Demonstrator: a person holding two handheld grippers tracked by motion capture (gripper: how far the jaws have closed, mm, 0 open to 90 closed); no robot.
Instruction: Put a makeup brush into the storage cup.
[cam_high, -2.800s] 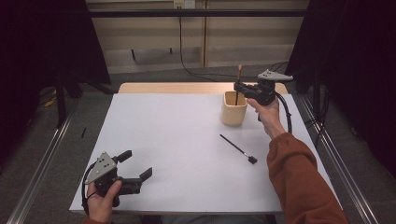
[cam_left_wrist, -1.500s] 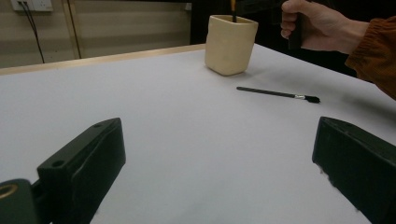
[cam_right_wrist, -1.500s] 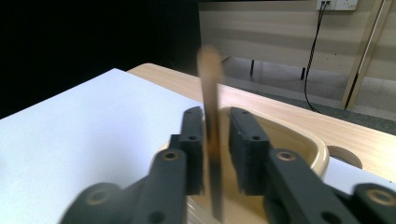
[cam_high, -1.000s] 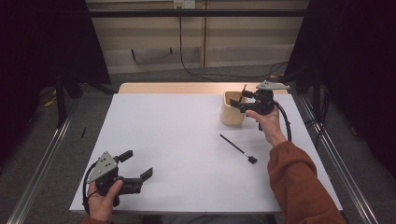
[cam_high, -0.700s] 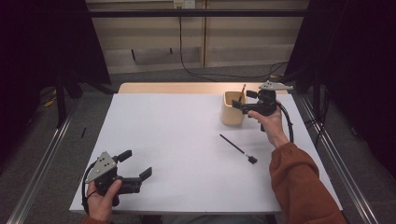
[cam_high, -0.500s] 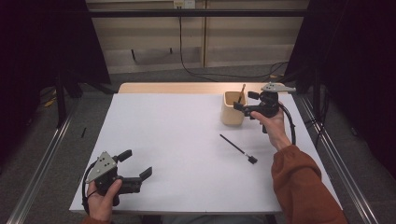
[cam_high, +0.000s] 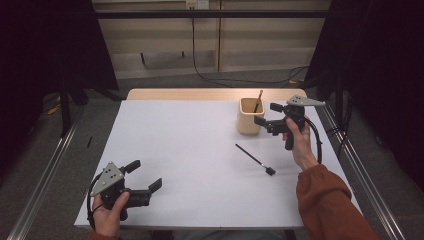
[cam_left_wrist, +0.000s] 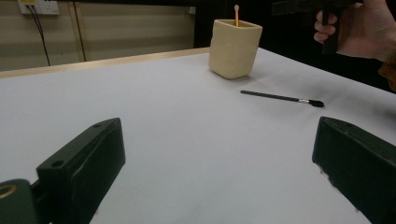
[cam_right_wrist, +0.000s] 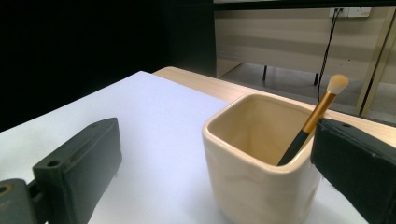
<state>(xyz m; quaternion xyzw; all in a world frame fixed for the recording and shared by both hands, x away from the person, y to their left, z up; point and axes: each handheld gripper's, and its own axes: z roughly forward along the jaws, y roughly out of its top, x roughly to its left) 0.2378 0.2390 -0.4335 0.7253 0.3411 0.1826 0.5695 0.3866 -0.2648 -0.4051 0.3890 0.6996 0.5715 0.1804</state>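
A cream square cup (cam_high: 249, 115) (cam_left_wrist: 234, 47) (cam_right_wrist: 259, 163) stands at the back right of the white table. A small brush with a gold ferrule and pale tip (cam_right_wrist: 314, 116) (cam_high: 258, 100) (cam_left_wrist: 236, 14) leans inside it. A black brush (cam_high: 255, 159) (cam_left_wrist: 281, 97) lies flat on the table in front of the cup. My right gripper (cam_high: 267, 116) hovers just right of the cup, open, with nothing between its jaws. My left gripper (cam_high: 146, 176) rests open near the front left corner, far from both brushes.
The white tabletop (cam_high: 190, 150) has a wooden strip (cam_high: 200, 94) along its far edge. Metal rails (cam_high: 45, 180) run beside the table on the floor. Cables (cam_high: 200, 75) hang at the back wall.
The right gripper lowered the gold brush into the cup, opened, and drew back a little to the right. The left gripper stayed put.
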